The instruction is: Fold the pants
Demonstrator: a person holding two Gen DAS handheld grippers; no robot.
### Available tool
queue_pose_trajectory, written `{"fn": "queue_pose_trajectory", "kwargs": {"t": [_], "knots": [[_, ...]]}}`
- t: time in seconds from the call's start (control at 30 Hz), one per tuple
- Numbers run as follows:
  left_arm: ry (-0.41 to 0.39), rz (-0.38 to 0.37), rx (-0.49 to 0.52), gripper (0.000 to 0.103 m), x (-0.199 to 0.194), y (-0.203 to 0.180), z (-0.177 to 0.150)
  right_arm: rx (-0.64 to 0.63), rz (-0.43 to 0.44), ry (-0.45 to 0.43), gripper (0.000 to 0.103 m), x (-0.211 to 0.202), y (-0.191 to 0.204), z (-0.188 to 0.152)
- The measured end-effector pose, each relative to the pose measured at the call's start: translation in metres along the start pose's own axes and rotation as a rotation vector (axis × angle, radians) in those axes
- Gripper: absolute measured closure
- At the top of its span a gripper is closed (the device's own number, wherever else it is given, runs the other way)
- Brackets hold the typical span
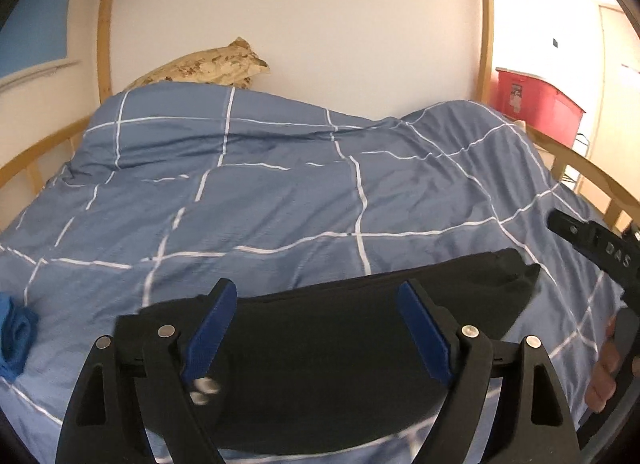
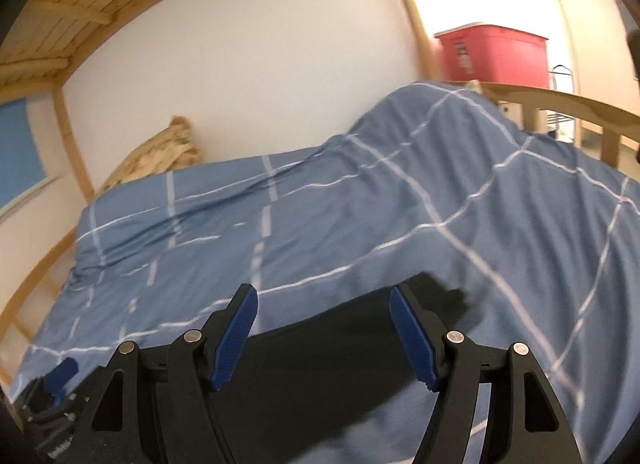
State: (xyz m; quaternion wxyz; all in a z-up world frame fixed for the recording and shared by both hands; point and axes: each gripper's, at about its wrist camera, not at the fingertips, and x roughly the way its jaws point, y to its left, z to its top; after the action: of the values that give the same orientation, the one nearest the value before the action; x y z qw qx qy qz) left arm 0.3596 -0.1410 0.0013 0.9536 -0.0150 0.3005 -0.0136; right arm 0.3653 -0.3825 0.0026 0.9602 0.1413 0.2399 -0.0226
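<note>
Grippers left [image 1: 312, 328] and right [image 2: 324, 328] tilt down above folded black pants [image 1: 360, 344], jaws apart, empty.

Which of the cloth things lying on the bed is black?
The folded pants lying nearest, just beyond the tools. The bedcover is blue with white lines, and the small bundle at its left edge is bright blue.

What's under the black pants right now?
The black pants lie folded on the blue checked duvet, which shows on every visible side. What the duvet covers beneath them, mattress or anything else, is hidden.
</note>
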Motion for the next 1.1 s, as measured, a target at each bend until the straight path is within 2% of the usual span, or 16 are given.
{"fn": "queue_pose_trajectory", "kwargs": {"t": [0.13,0.2,0.3,0.4,0.57,0.67,0.73,0.87,1.1], "knots": [[0.004,0.061,-0.005,0.02,0.018,-0.02,-0.008,0.096,0.021,-0.008,0.034,0.018,-0.042,-0.014],[0.015,0.03,-0.008,0.02,0.031,-0.03,-0.014,0.133,0.011,-0.005,0.034,0.03,-0.059,-0.022],[0.021,0.061,0.011,0.02,0.043,-0.035,-0.034,0.19,0.008,0.005,0.034,0.047,-0.084,-0.034],[0.089,0.088,0.061,0.02,0.059,-0.036,-0.055,0.232,-0.024,0.009,0.034,0.062,-0.104,-0.041],[0.112,0.17,0.19,0.02,0.063,-0.031,-0.072,0.261,-0.021,0.043,0.038,0.088,-0.112,-0.046],[0.119,0.19,0.171,0.021,0.062,-0.019,-0.075,0.269,-0.066,0.064,0.038,0.099,-0.109,-0.049],[0.124,0.189,0.162,0.03,0.065,-0.014,-0.076,0.273,-0.087,0.054,0.038,0.1,-0.106,-0.051],[0.186,0.142,0.116,0.049,0.078,-0.007,-0.08,0.325,-0.106,0.034,0.038,0.097,-0.111,-0.056],[0.173,0.169,0.162,0.058,0.081,-0.018,-0.086,0.376,-0.1,0.069,0.038,0.108,-0.123,-0.064]]}}
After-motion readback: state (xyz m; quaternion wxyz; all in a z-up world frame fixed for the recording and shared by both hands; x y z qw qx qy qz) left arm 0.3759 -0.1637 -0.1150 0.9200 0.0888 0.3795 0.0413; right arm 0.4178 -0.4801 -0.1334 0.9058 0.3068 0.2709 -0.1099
